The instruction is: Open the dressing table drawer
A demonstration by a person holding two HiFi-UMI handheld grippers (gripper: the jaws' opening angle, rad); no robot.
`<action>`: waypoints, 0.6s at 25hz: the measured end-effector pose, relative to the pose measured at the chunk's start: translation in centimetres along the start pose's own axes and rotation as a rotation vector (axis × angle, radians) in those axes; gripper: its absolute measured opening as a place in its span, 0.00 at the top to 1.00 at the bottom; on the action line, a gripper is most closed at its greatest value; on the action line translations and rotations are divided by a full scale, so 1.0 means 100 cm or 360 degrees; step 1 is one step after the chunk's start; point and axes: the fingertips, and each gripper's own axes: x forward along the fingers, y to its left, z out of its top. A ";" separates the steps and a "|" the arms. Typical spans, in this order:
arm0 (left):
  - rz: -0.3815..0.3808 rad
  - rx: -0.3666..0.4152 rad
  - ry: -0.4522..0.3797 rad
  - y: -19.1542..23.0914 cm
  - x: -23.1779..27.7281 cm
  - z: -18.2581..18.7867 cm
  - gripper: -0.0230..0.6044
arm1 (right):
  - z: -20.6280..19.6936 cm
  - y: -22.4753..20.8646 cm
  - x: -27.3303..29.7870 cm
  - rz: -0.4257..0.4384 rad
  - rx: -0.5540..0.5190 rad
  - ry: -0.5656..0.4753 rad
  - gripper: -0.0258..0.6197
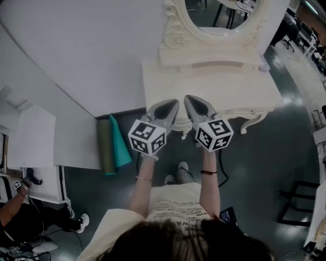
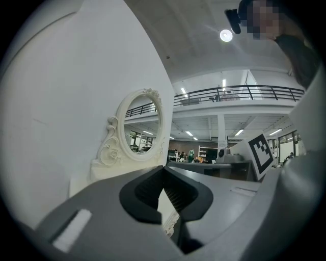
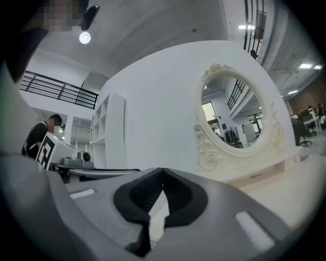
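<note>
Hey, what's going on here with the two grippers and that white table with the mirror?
A person stands at a white dressing table with an oval mirror, holding a gripper in each hand. The left gripper and right gripper sit side by side at the table's front edge, pointing level toward it. Both are shut, with nothing between their jaws. Nothing looks pulled out of the table's front yet.
</note>
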 end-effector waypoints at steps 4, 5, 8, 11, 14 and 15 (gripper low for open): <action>0.0029 -0.0013 -0.0003 0.011 0.016 0.002 0.97 | 0.002 -0.014 0.014 0.0033 -0.0015 0.0023 0.96; 0.0036 -0.0014 -0.0005 0.014 0.021 0.003 0.97 | 0.003 -0.018 0.017 0.0040 -0.0015 0.0026 0.96; 0.0061 -0.0019 -0.0008 0.022 0.035 0.005 0.97 | 0.006 -0.032 0.028 0.0065 -0.0012 0.0035 0.96; 0.0087 -0.0028 -0.0011 0.030 0.048 0.005 0.97 | 0.007 -0.044 0.039 0.0089 -0.0012 0.0050 0.96; 0.0108 -0.0037 -0.0014 0.037 0.061 0.005 0.97 | 0.006 -0.056 0.047 0.0109 -0.0017 0.0067 0.96; 0.0115 -0.0039 -0.0014 0.039 0.065 0.005 0.97 | 0.006 -0.060 0.050 0.0115 -0.0023 0.0077 0.96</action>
